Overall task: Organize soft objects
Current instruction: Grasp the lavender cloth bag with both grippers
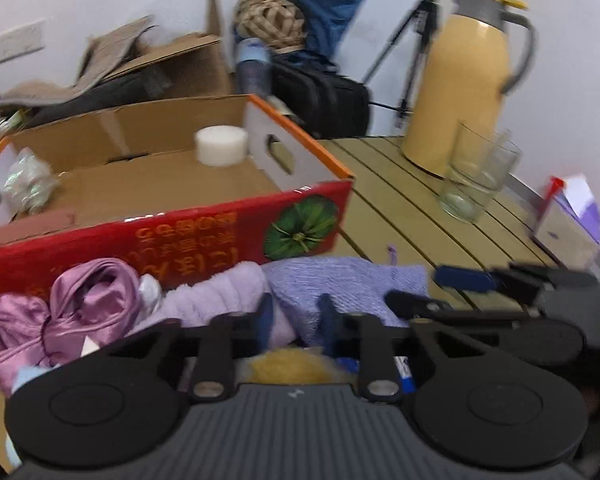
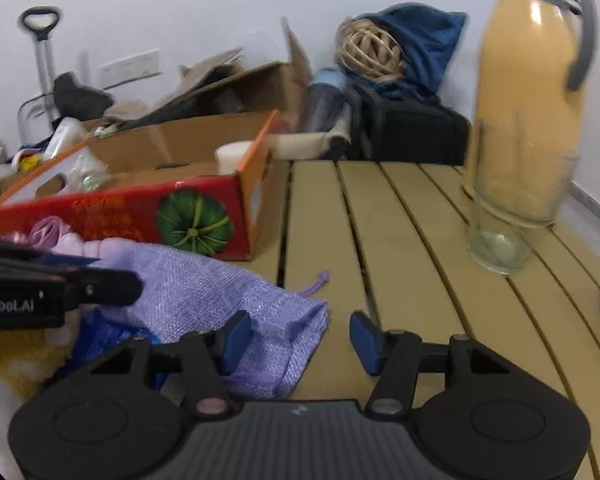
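A lilac mesh pouch (image 1: 352, 280) (image 2: 220, 300) lies on the slatted table in front of the red cardboard box (image 1: 172, 236) (image 2: 140, 216). Beside it lie a rolled lilac towel (image 1: 216, 292) and a pink satin cloth (image 1: 60, 312). A yellow fluffy item (image 1: 292, 364) sits under my left gripper. My left gripper (image 1: 296, 316) hovers over the pouch and towel, jaws a little apart, nothing clearly gripped. My right gripper (image 2: 300, 336) is open, its left finger (image 2: 236, 336) over the pouch's corner; it also shows in the left wrist view (image 1: 460, 280).
The box holds a white roll (image 1: 222, 144) and crumpled plastic (image 1: 28, 184). A yellow thermos (image 1: 464, 80) (image 2: 528, 100) and glass tumblers (image 1: 476, 172) (image 2: 512, 208) stand at the right. A black bag, wicker ball and tripod are behind the table (image 2: 400, 240).
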### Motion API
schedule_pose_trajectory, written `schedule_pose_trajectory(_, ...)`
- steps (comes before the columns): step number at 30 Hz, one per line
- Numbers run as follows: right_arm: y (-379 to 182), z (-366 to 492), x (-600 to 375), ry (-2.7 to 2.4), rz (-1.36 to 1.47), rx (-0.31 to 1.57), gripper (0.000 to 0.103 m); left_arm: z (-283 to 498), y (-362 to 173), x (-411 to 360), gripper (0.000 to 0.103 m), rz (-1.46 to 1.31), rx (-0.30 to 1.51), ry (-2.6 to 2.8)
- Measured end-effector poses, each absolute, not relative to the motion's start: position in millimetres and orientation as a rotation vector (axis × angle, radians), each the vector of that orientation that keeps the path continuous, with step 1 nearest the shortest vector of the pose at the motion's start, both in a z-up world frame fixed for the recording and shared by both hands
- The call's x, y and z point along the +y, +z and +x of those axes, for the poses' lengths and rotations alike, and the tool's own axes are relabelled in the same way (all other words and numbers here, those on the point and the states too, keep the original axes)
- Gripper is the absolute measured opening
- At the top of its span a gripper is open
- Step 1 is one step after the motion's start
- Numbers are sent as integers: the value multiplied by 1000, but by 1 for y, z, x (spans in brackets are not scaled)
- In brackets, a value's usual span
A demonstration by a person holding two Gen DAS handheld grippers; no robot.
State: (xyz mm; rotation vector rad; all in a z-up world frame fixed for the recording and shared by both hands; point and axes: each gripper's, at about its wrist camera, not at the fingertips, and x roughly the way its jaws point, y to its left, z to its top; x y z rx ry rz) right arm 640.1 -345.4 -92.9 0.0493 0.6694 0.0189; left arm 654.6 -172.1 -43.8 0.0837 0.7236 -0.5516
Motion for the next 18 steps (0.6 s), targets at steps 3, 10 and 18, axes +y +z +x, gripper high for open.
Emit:
schedule_pose_trajectory(3, -94, 639, -341, 60, 36, 666, 33, 651, -46, -167, 6, 43, 734, -589)
schedule_pose_trajectory(10, -89, 631, -323, 50, -71, 639, 2, 644, -42, -173, 4, 59, 688, -601)
schedule_pose_trajectory(18, -28, 585, -336, 29, 8, 446, 0, 586, 23, -159, 4, -59, 502, -672)
